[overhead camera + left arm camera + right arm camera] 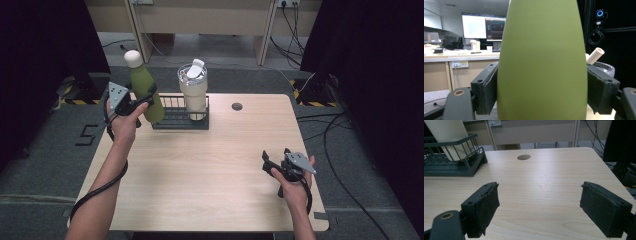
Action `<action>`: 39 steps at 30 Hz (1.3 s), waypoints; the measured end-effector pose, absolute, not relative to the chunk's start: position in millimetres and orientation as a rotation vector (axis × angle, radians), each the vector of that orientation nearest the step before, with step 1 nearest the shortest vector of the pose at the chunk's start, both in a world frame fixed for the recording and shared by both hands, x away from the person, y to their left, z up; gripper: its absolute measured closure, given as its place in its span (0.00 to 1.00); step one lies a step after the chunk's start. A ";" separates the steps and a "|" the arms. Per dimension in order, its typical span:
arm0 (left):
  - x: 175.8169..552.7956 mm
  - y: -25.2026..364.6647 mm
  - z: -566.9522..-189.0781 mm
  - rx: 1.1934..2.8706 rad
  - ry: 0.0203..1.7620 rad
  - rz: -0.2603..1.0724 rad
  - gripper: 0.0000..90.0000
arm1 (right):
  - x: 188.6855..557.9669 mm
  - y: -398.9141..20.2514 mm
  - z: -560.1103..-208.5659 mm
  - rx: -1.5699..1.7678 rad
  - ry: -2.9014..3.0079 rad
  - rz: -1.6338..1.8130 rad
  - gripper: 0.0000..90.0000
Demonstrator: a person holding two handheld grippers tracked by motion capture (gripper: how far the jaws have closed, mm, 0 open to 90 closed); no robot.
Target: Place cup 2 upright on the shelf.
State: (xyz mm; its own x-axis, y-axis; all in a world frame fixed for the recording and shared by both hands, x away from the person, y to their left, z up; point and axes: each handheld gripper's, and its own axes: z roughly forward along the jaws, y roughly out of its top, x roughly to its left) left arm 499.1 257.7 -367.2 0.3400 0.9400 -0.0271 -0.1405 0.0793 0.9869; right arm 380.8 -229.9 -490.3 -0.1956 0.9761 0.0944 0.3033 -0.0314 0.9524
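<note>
Over the far-left corner of the light wooden table (210, 170) — left gripper (145, 102) clamped on tall olive-green metal bottle (144, 87), lifted, tilted, just beside black wire rack (172, 120). Right gripper (267, 162) near the right edge — gaping wide, holding nothing.

One green bottle (145, 92), white-capped, clamped between two black pads (486, 92). One cream tumbler (194, 92) with a flip lid, standing in one dark wire rack (172, 120). One wooden table (210, 180), with one round grommet (237, 106) set in its top. Two grippers in all: a left gripper (142, 102) and a right gripper (272, 165) (each topped by one grey three-cornered plate). Two forearms, one per gripper.
</note>
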 end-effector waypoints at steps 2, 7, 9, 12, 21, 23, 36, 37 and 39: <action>500.2 257.4 -366.6 1.200 0.872 0.986 0.25 | 380.7 -230.0 -490.3 1.375 1.564 1.255 0.17; 502.7 257.4 -365.3 1.192 0.875 0.983 0.25 | 380.8 -230.1 -490.9 1.378 1.564 1.251 0.17; 504.2 257.6 -365.2 1.192 0.878 0.984 0.25 | 380.9 -230.0 -491.0 1.378 1.565 1.251 0.17; 506.2 258.4 -365.1 1.190 0.884 0.985 0.25 | 381.1 -230.1 -490.9 1.377 1.564 1.251 0.17; 511.7 257.7 -361.3 1.191 0.883 0.986 0.25 | 381.4 -229.5 -491.4 1.378 1.567 1.251 0.17; 513.2 257.2 -360.4 1.192 0.885 0.985 0.25 | 381.4 -229.7 -491.4 1.377 1.567 1.251 0.17; 523.9 253.0 -356.9 1.194 0.889 0.981 0.25 | 381.8 -230.3 -491.5 1.382 1.566 1.253 0.17; 524.7 252.6 -356.5 1.194 0.888 0.981 0.25 | 381.8 -230.3 -491.6 1.381 1.566 1.253 0.17; 526.2 251.6 -355.8 1.196 0.887 0.979 0.25 | 381.9 -230.3 -491.8 1.380 1.567 1.252 0.17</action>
State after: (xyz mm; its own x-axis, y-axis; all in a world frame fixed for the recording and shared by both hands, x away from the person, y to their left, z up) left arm 526.2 251.6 -355.8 0.3352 0.9413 -0.0407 -0.1334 0.0901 0.9870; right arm 381.9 -230.3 -491.8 -0.1946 0.9762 0.0955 0.3081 -0.0316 0.9508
